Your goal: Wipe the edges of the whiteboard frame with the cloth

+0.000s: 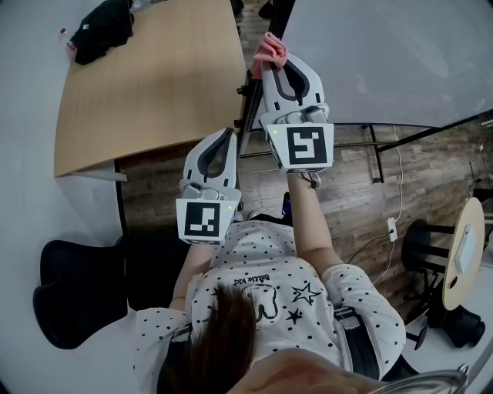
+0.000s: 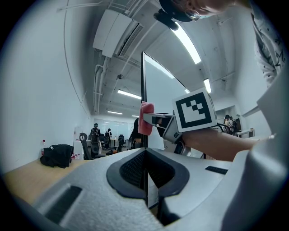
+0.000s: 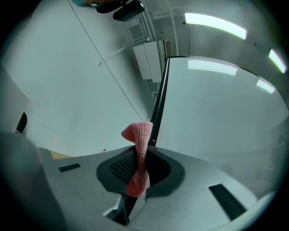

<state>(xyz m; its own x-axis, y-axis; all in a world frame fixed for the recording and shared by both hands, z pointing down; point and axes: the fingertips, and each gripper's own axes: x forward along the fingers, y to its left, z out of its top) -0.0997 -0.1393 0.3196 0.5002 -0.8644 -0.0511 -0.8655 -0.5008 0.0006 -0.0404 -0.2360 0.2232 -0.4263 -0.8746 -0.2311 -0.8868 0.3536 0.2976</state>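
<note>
The whiteboard (image 1: 385,54) stands at the upper right, its black frame (image 1: 277,19) running down its left edge. My right gripper (image 1: 281,68) is shut on a pink cloth (image 1: 269,50), and the cloth rests against that frame edge. In the right gripper view the cloth (image 3: 140,153) sticks up from between the jaws beside the frame (image 3: 160,99). Lower on the same edge, my left gripper (image 1: 223,135) looks shut on the frame. In the left gripper view the frame (image 2: 143,76) runs straight down into the shut jaws, with the cloth (image 2: 145,118) higher up.
A wooden table (image 1: 146,77) with a black bag (image 1: 104,27) stands left of the board. A black chair (image 1: 77,285) is at the lower left. The board's black stand (image 1: 377,154) and a round table (image 1: 466,246) are to the right. Several people (image 2: 97,131) stand far off.
</note>
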